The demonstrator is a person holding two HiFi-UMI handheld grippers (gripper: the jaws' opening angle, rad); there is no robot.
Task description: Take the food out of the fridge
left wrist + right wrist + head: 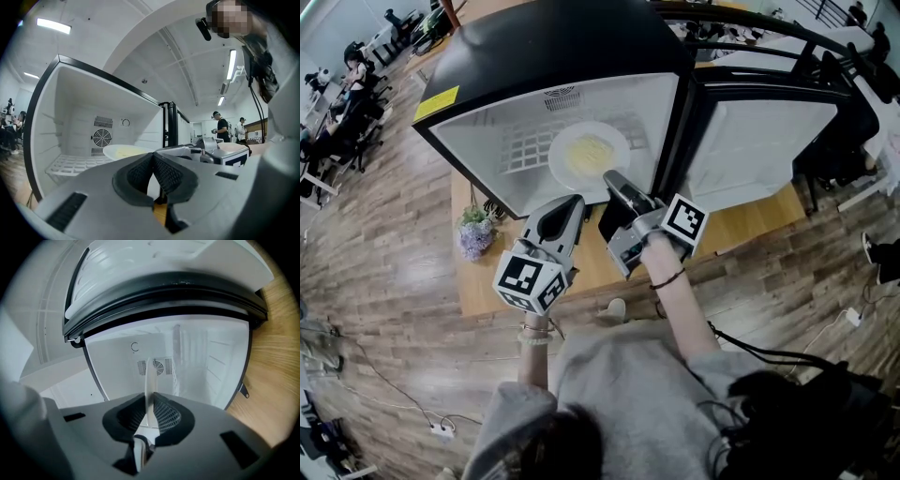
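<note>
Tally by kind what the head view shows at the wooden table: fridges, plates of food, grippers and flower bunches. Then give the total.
fridge: 1
plate of food: 1
grippers: 2 (left gripper, right gripper)
flower bunch: 1
Total: 5

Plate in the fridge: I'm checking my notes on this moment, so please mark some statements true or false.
1. The right gripper is clamped on the rim of the plate. True.
2. The left gripper also grips the plate. False: its jaws are shut together with nothing between them.
3. The fridge door is closed. False: it stands open.
4. The fridge stands on a wooden table. True.
5. The plate is bare. False: pale yellow food lies on it.
</note>
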